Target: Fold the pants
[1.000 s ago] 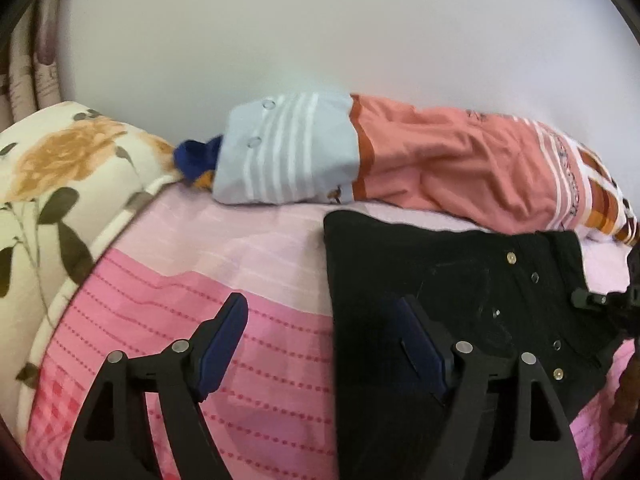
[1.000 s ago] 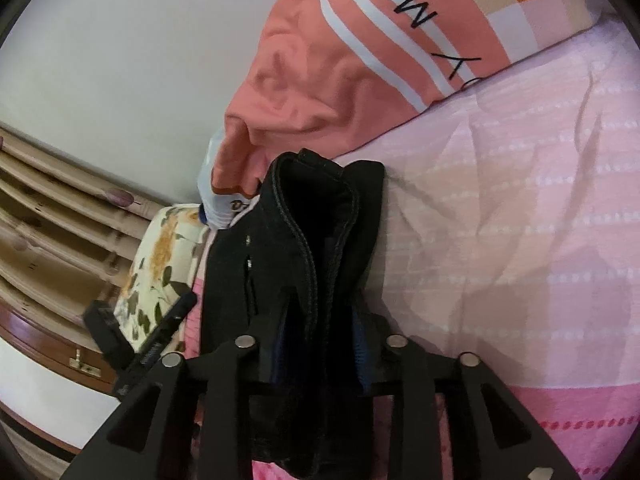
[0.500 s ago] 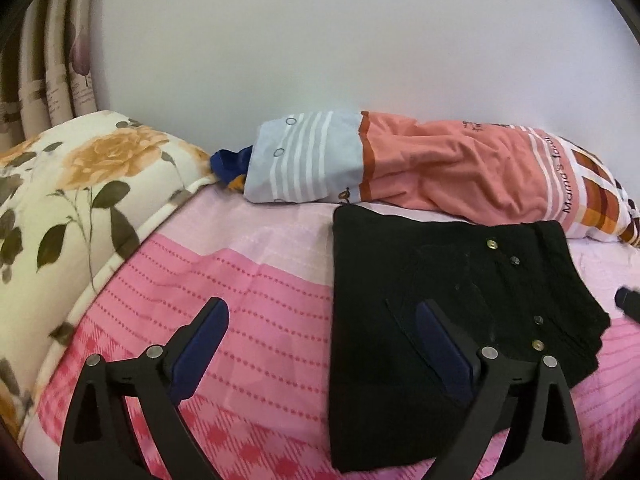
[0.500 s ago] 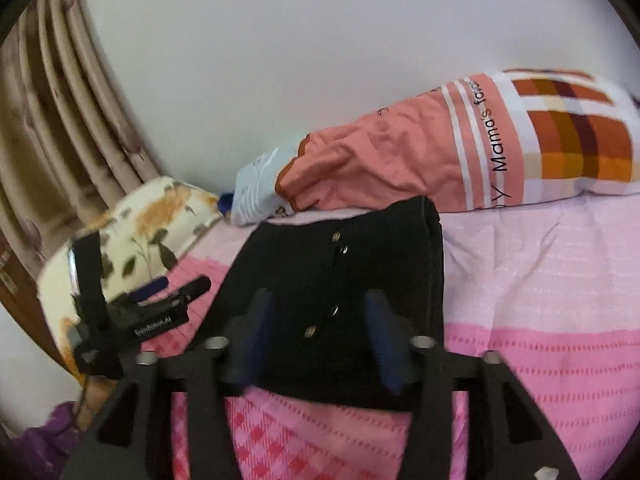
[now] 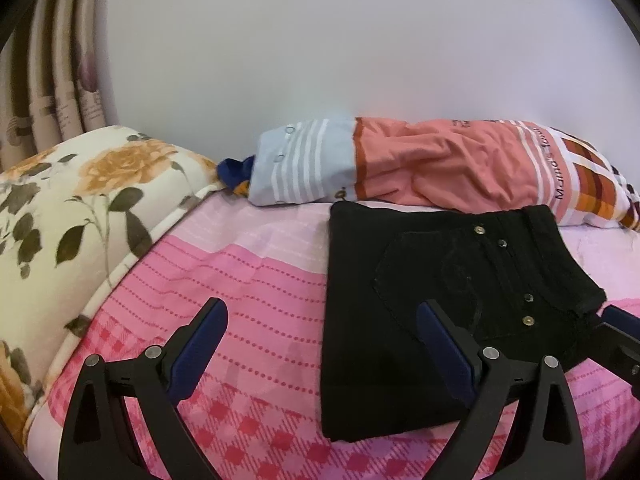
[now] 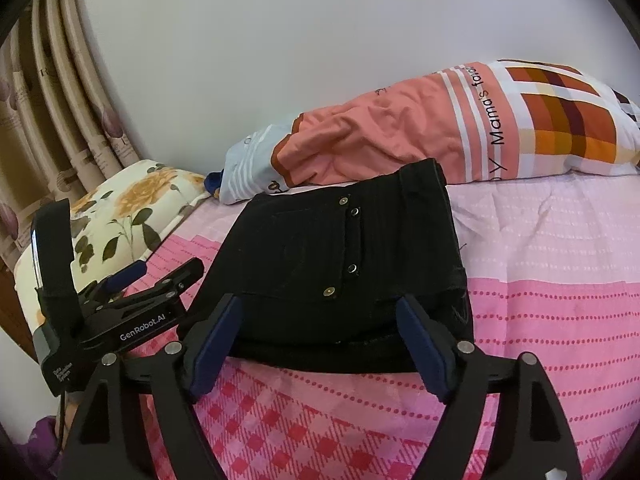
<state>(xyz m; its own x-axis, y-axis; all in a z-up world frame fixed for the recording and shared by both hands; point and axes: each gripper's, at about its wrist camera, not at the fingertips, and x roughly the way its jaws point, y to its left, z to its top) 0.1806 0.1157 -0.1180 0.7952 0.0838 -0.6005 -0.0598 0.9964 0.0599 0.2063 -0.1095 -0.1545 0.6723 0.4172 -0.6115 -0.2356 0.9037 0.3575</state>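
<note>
A bedroom in a home.
Pink patterned bedsheet [image 5: 256,280], floral pillow [image 5: 80,208], striped bolster [image 6: 420,128] against a plain wall [image 5: 320,48], curtain [image 6: 52,92] at left.

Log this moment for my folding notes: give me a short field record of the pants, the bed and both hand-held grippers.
pants: black pants, folded into a compact stack, lying flat on the pink bedsheet
behind pants: striped orange pillow against the wall
beside: floral pillow at the bed's left end
left hand-held gripper: open, nothing between its fingers
right hand-held gripper: jaws opening, empty, hanging over the near edge of the pants
fold status: looks finished
</note>
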